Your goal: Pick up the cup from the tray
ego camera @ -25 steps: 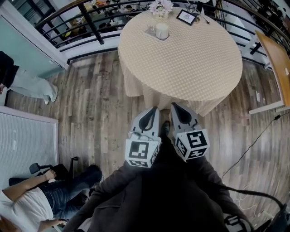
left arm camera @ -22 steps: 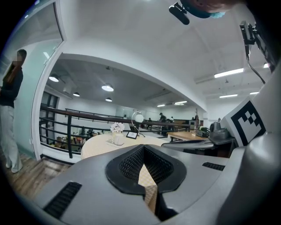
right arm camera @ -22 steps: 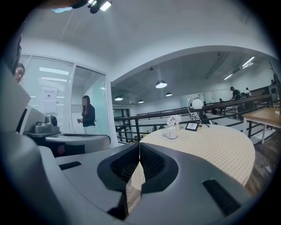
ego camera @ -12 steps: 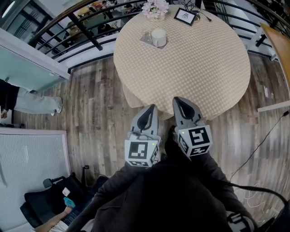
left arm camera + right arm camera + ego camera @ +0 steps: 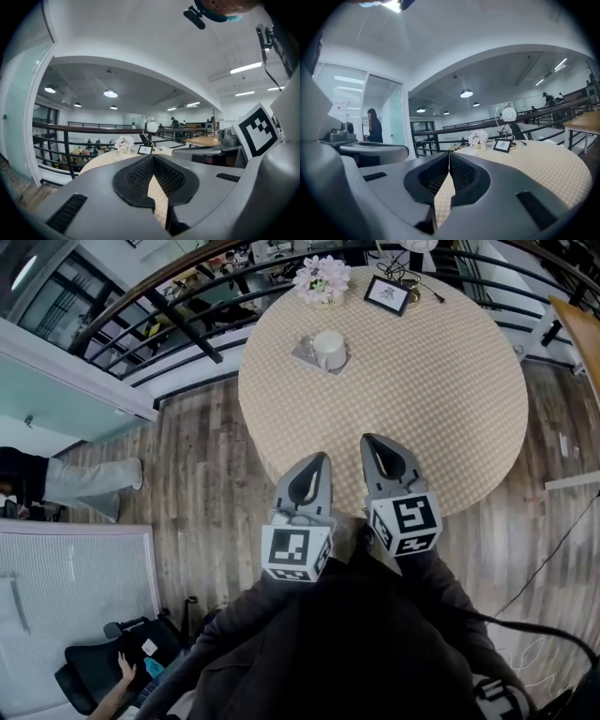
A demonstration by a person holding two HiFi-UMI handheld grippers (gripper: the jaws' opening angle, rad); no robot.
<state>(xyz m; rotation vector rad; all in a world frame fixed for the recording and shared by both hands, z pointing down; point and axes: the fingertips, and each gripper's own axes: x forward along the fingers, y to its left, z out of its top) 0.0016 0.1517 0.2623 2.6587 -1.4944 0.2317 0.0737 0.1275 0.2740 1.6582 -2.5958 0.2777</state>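
At the near edge of the table (image 5: 450,371), left claw (image 5: 319,457) and right claw (image 5: 369,439) sit closed, empty.

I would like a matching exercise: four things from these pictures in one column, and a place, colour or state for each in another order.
Things:
1. cup
2. flowers
3. picture frame
4. right gripper

Descriptions:
A. jaws shut, nothing between them
B. pale pink and white
C. stands on the tray
D. dark rim, to the right of the flowers

Pairs: 1-C, 2-B, 3-D, 4-A

text: none legible | framed card (image 5: 386,294) on table (image 5: 450,399): print too small to read
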